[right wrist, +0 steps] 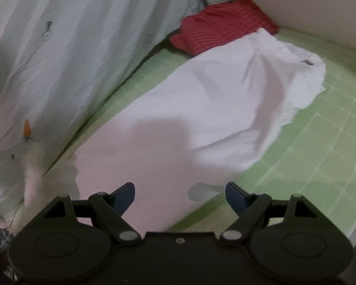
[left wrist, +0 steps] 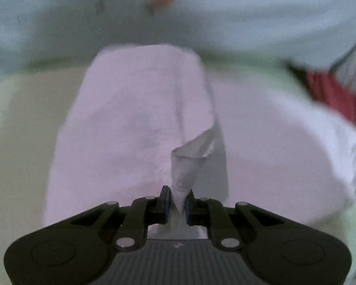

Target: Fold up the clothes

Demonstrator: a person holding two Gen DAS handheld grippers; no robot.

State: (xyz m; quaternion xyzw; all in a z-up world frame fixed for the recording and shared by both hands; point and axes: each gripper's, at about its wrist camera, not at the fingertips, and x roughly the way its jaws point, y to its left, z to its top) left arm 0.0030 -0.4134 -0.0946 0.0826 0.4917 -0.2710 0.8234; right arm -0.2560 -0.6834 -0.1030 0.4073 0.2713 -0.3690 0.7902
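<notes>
A white garment [right wrist: 201,104] lies lengthwise on a green gridded mat [right wrist: 320,142]. In the left wrist view the same white garment [left wrist: 130,123] stretches away from me. My left gripper [left wrist: 178,201] is shut on a pinched corner of it, and the cloth rises in a twisted peak from the jaws. My right gripper [right wrist: 180,194] is open and empty, hovering just above the near end of the garment, with one finger over the cloth and the other over the mat.
A folded red garment [right wrist: 225,23] lies at the far end of the mat, also seen in the left wrist view [left wrist: 332,92]. A pale green-white sheet [right wrist: 59,59] hangs along the left side. A white wall [right wrist: 320,4] borders the mat's far right.
</notes>
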